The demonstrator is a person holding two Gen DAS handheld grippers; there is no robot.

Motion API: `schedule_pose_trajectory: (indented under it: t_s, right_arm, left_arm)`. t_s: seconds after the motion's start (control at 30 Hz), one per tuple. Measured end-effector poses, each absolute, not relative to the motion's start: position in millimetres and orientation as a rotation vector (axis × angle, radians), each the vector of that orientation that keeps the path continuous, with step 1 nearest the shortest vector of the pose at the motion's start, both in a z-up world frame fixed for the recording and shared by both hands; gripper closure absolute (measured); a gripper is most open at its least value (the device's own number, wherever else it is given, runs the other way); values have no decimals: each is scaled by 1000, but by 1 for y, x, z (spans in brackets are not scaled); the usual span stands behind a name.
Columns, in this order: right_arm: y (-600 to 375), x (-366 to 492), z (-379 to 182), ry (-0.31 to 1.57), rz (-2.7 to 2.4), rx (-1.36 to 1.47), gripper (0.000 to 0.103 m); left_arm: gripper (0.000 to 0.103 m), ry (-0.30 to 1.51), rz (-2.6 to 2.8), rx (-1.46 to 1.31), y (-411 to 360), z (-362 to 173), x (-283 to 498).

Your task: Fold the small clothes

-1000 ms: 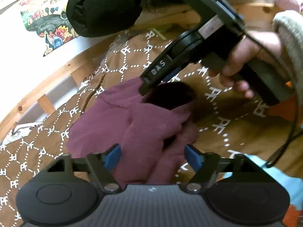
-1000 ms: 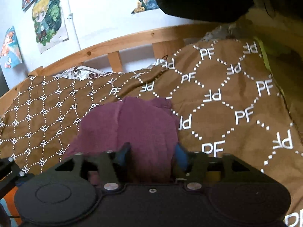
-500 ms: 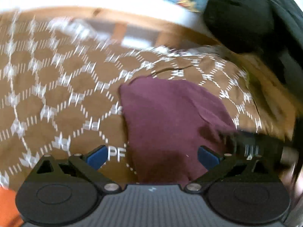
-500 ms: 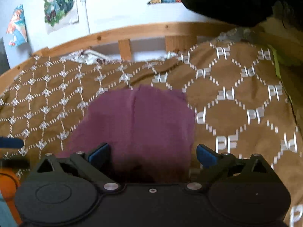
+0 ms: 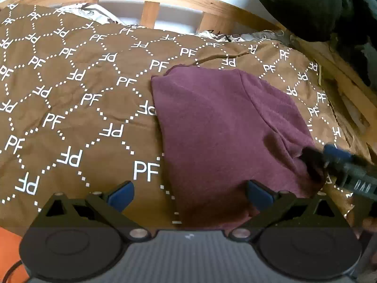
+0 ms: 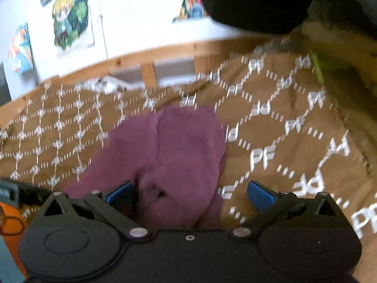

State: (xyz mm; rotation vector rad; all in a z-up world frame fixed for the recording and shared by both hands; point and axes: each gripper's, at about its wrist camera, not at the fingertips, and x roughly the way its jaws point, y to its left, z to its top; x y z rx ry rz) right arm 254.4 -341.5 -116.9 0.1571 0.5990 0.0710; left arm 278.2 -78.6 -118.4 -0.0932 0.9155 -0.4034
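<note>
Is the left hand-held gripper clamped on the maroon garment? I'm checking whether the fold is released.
No, the left hand-held gripper stands wide open above the maroon garment, its pads pressing nothing.

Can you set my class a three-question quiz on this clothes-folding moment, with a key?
1. True or false: the maroon garment lies on a brown bedspread printed with the letters PF.
2. The left gripper is: A) shut on the garment, B) open, C) out of view.
3. Fill in: behind the bedspread runs a wooden ____.

Key: 1 true; 2 B; 3 bed frame. The right gripper, jaws just opened, is open too, with garment cloth between its fingers.
</note>
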Motion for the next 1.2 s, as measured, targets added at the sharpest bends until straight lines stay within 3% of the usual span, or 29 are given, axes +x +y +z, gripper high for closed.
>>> schedule_pose_trajectory:
  t_s: [0.33, 0.53, 0.67, 0.83, 1.03, 1.2]
  right_arm:
    - [-345, 270, -135, 680, -84, 103, 1]
    - [-343, 256, -130, 617, -46, 50, 1]
    - [-351, 257, -112, 530, 83, 142, 1]
    - [-365, 282, -108, 517, 81, 275, 1]
    - [-383, 301, -127, 571, 7, 382, 33]
    - [-372, 307, -129, 538, 108, 333, 70]
  left_arm:
    - [0, 936, -398, -11, -83, -126, 276]
    - [1, 925, -417, -12, -80, -120, 276]
    - [0, 859, -472, -104, -67, -104, 281]
    - [0, 906, -530, -189, -67, -103, 302]
    - [0, 957, -525, -95, -82, -120, 308]
    - [0, 974, -515, -117, -77, -132, 303]
